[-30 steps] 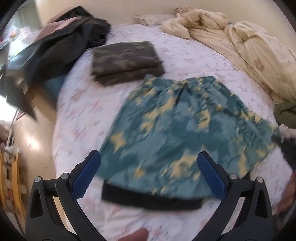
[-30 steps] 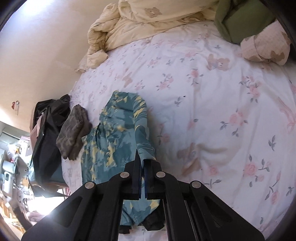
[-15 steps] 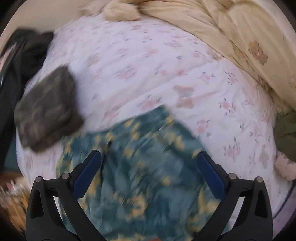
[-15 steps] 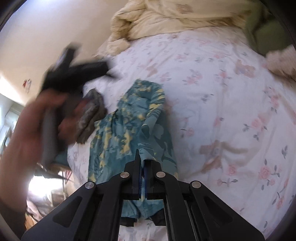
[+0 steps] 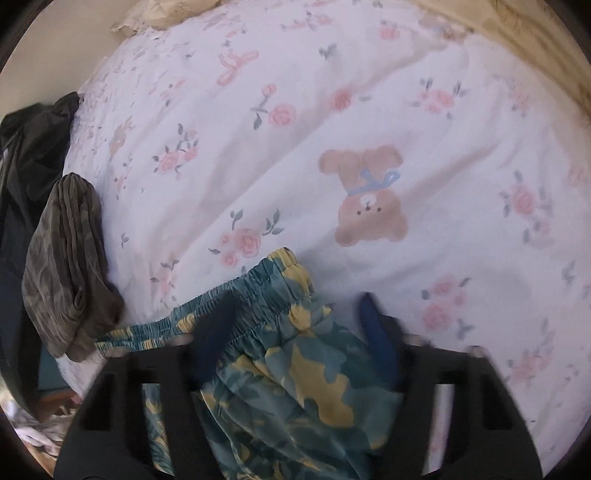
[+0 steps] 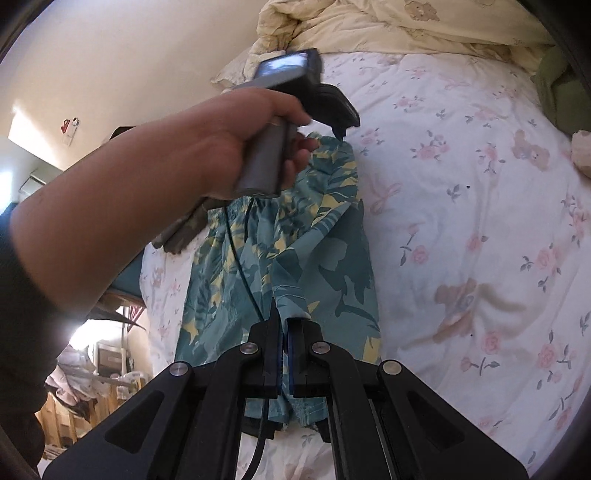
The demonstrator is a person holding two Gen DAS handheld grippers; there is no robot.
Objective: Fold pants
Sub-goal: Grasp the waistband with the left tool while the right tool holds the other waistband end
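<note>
The teal shorts with yellow leaf print [image 6: 295,258] lie on the bed [image 6: 461,221]. My right gripper [image 6: 285,325] is shut on a fold of the shorts' near part. My left gripper [image 5: 295,325] is open, its jaws on either side of the elastic waistband corner [image 5: 266,284], low over the fabric. In the right wrist view the left gripper [image 6: 340,125] is at the far waistband corner, held by a hand [image 6: 221,147].
A folded camouflage garment [image 5: 66,266] lies left of the shorts near the bed edge, with dark clothes [image 5: 26,147] beyond it. A cream comforter [image 6: 406,26] is bunched at the head of the bed. A green item [image 6: 554,85] sits far right.
My left gripper swept from the hem end across the shorts to the waistband corner and dropped close to the fabric, jaws narrower. My right gripper stayed shut on the shorts.
</note>
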